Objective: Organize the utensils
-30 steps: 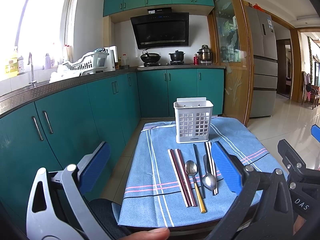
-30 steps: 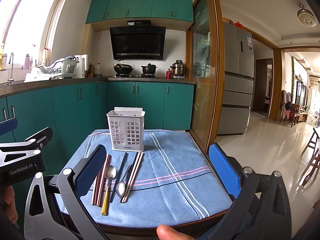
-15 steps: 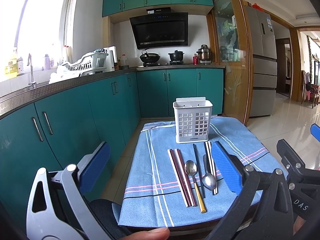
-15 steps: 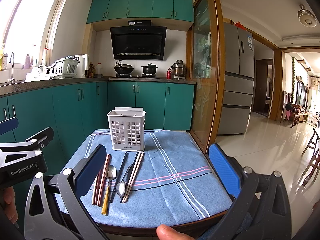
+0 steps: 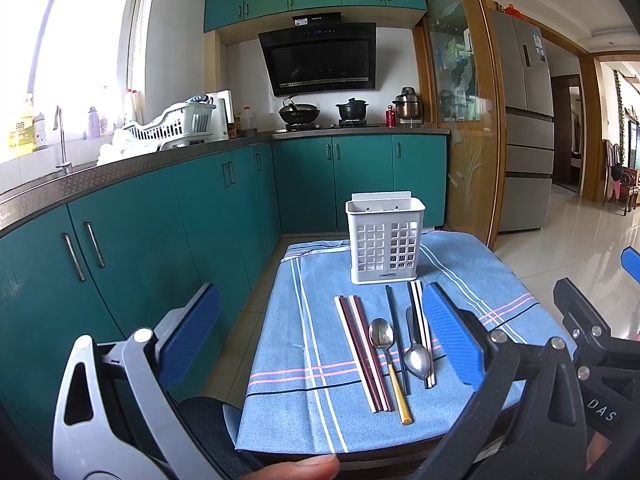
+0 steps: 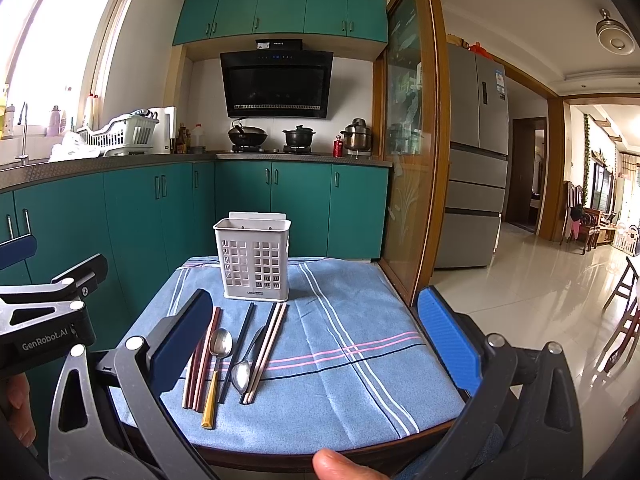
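A white perforated utensil holder (image 5: 385,239) (image 6: 254,260) stands upright at the far side of a small table under a blue cloth (image 5: 296,332) (image 6: 340,344). In front of it lie red-and-pink chopsticks (image 5: 362,354) (image 6: 202,360), a gold-handled spoon (image 5: 386,356) (image 6: 217,364), a black chopstick (image 5: 396,336) (image 6: 239,344), a silver spoon (image 5: 416,354) (image 6: 242,368) and pale chopsticks (image 5: 422,332) (image 6: 268,350). My left gripper (image 5: 320,340) is open, held above the table's near left. My right gripper (image 6: 316,344) is open too, above the near edge. Neither holds anything.
Teal kitchen cabinets (image 5: 132,240) run along the left, close to the table. A glass sliding door with a wooden frame (image 6: 412,184) stands at the right. Tiled floor (image 6: 540,276) opens to the right. A thumb (image 6: 340,462) shows at the bottom.
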`<state>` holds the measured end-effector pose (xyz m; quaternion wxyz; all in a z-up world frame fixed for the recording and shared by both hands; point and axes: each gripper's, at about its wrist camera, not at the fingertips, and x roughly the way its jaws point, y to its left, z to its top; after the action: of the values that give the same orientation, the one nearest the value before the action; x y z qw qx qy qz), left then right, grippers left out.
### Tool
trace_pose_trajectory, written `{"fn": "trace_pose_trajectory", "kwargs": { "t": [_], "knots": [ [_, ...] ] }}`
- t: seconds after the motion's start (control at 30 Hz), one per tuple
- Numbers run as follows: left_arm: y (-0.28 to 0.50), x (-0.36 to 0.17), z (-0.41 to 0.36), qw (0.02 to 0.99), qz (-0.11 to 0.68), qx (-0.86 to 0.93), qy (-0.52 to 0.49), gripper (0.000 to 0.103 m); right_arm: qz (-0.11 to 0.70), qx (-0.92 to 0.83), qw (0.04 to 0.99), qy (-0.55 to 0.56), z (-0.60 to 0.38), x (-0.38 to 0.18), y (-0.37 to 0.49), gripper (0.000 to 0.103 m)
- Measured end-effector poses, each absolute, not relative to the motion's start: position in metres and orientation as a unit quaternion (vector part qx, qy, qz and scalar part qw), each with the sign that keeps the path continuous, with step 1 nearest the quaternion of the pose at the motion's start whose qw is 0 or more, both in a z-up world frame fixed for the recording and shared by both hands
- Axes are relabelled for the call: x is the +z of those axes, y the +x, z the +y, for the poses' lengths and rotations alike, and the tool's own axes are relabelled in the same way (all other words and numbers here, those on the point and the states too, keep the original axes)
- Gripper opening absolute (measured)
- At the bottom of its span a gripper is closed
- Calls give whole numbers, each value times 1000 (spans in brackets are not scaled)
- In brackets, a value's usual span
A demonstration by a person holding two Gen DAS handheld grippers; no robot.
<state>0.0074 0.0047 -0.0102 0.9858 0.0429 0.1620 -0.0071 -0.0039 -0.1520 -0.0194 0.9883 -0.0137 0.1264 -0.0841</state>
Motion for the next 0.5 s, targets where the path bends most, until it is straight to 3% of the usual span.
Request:
{"fn": "trace_pose_trajectory", "kwargs": {
  "t": [0.5],
  "knots": [
    [8, -11, 5, 985, 164, -8, 43, 100, 128, -84, 988, -14, -153, -20, -4, 100]
  ]
}}
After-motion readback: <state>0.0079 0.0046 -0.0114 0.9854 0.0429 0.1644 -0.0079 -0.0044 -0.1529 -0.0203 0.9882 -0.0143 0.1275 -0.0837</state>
